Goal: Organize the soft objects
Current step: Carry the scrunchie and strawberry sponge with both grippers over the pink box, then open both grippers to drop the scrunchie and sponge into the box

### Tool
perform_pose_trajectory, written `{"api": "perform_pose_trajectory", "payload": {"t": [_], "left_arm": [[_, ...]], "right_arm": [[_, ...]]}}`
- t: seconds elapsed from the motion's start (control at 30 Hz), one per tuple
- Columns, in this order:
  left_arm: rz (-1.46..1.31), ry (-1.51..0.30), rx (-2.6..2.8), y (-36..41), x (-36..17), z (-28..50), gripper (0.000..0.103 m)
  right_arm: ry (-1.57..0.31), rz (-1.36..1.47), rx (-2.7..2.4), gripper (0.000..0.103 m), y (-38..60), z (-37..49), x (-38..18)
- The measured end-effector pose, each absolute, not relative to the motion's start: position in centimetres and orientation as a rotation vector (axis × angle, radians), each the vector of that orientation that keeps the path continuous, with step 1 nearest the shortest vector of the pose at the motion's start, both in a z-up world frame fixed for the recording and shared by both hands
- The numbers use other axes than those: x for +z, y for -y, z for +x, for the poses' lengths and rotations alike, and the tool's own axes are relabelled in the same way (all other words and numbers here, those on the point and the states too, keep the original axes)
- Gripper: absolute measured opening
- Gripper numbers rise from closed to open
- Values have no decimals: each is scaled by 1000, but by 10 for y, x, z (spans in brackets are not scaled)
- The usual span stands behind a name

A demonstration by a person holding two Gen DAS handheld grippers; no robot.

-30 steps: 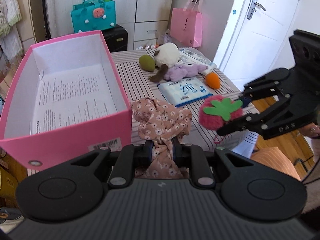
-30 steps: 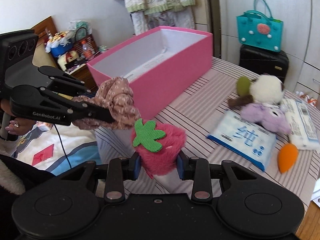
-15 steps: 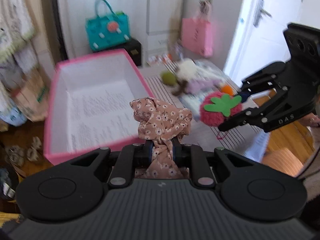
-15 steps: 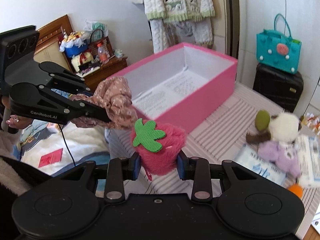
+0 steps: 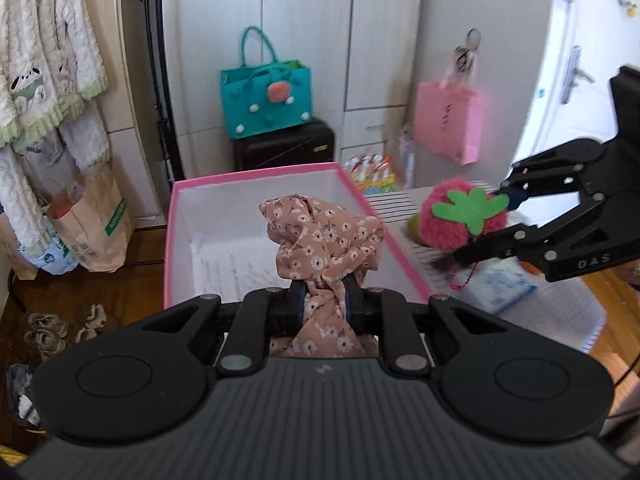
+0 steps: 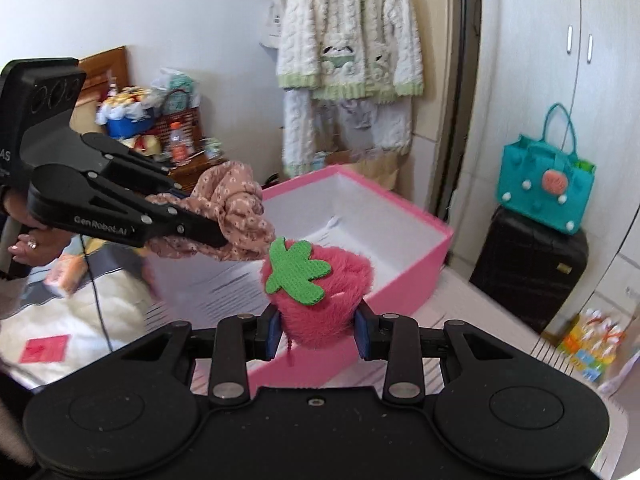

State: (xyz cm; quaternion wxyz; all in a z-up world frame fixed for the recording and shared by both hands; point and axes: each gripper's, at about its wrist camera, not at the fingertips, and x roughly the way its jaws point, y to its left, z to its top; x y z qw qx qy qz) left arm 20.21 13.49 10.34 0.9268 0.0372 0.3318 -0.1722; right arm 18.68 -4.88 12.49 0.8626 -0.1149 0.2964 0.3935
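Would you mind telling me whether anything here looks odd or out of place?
Nothing stands out. The left gripper holds the floral cloth above the pink box, and the right gripper holds the plush strawberry.

Both grippers are showing matte black bodies: the left gripper (image 6: pixel 224 236) is carrying white "GenRobot.AI" lettering, silver pivot screws and a boxy head with three round ports. The right gripper (image 5: pixel 506 216) is showing "DAS" in white, blue finger pads (image 6: pixel 273 330) and paired link bars over two round discs. The left hand (image 6: pixel 24 236) is appearing bare-skinned, wearing a ring, a thin black cable trailing below.
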Motion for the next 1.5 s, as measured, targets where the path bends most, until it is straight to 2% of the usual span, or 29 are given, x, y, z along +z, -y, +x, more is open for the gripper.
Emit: {"api": "perform_pose_trajectory", "payload": {"t": [0.23, 0.4, 0.67, 0.87, 1.17, 1.33, 1.4, 1.47, 1.5], "left_arm": [[111, -809, -270, -123, 90, 281, 16], [112, -874, -185, -126, 78, 322, 16], [125, -920, -146, -127, 54, 349, 16], [115, -1059, -157, -124, 39, 364, 16], [37, -1021, -48, -133, 35, 376, 18], [8, -1008, -21, -137, 29, 378, 20], [-6, -1011, -15, -139, 28, 381, 23], [-7, -1010, -2, -140, 28, 381, 33], [-14, -1010, 2, -140, 28, 381, 35]], "right_arm": [[-569, -361, 809, 40, 11, 245, 125], [-611, -494, 801, 40, -18, 291, 113], [-647, -678, 875, 40, -46, 323, 96], [-695, -756, 902, 40, -61, 340, 77], [-774, -862, 927, 40, -79, 359, 53], [-788, -860, 898, 44, -81, 366, 49], [-795, -843, 889, 46, -82, 370, 49], [-810, -819, 892, 52, -81, 369, 50], [-809, -809, 890, 54, -80, 370, 50]]}}
